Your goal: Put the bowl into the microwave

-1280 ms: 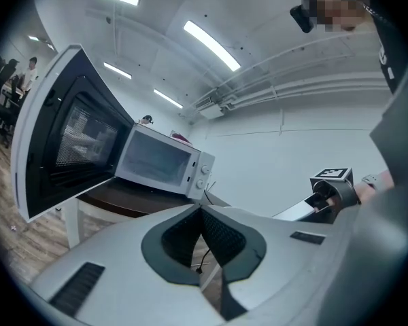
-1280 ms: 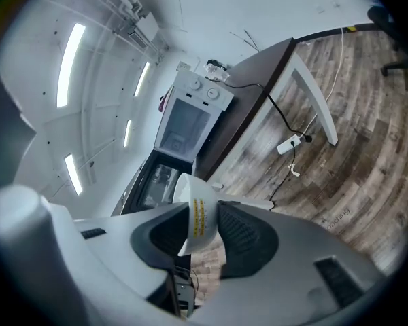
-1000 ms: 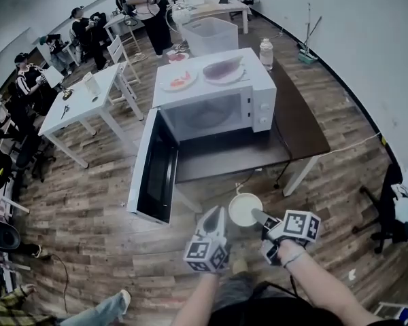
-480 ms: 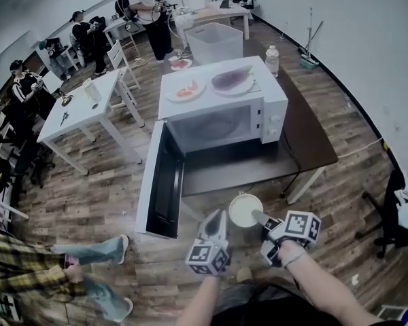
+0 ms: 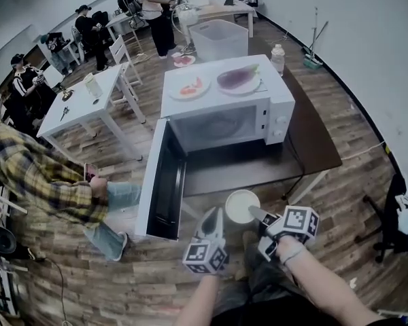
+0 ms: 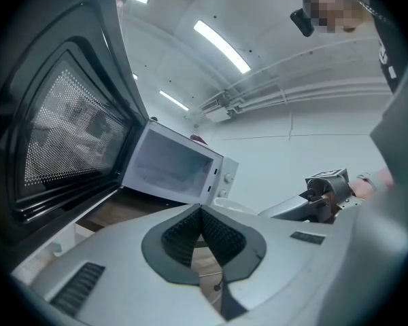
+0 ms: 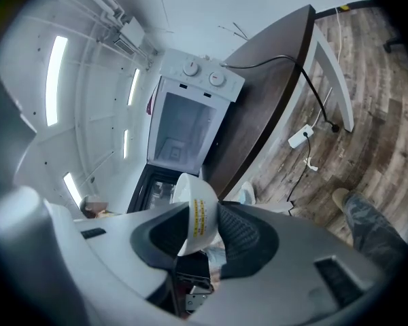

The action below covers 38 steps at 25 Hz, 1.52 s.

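Observation:
The white microwave point(image 5: 224, 117) stands on a dark brown table point(image 5: 313, 138) with its door point(image 5: 164, 182) swung wide open to the left. The cavity shows empty in the right gripper view point(image 7: 185, 124). My right gripper point(image 5: 257, 215) is shut on the rim of a white bowl point(image 5: 241, 206), held in the air in front of the table edge. In the right gripper view the bowl point(image 7: 196, 212) sits tilted between the pads. My left gripper point(image 5: 213, 217) hovers just left of the bowl, shut with nothing in it point(image 6: 200, 212), facing the microwave point(image 6: 180, 168).
Two plates of food point(image 5: 188, 87) point(image 5: 239, 79) lie on top of the microwave. A person in a yellow plaid shirt point(image 5: 47, 185) crouches close to the open door. A water bottle point(image 5: 278, 58) stands on the table's far corner. A power strip point(image 7: 299, 138) and cable lie on the floor.
A person in a plaid shirt has come in from the lower left and now crouches beside the open door. Both grippers and the bowl have edged slightly nearer the microwave.

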Each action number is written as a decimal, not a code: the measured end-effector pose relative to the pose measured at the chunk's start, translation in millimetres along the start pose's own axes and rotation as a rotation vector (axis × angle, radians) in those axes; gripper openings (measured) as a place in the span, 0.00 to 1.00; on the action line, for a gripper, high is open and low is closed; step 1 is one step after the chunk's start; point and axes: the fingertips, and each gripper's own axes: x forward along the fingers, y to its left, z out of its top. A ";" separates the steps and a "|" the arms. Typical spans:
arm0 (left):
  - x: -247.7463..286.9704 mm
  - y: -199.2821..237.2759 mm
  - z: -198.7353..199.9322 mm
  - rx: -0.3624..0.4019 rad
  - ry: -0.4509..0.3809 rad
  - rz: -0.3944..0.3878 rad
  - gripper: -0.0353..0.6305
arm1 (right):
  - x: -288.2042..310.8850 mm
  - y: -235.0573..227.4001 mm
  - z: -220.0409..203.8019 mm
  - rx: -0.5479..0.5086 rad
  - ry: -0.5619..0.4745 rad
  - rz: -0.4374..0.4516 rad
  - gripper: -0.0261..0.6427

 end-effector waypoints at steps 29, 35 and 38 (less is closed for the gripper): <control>96.3 57.0 19.9 0.004 -0.024 0.068 0.04 | 99.4 17.1 87.3 -0.009 0.051 0.032 0.22; 114.7 68.5 25.0 -0.001 -0.037 0.074 0.04 | 116.4 17.2 97.9 0.009 0.046 0.039 0.22; 122.2 71.8 28.6 -0.006 -0.044 0.077 0.04 | 121.4 19.3 104.3 0.013 0.042 0.046 0.22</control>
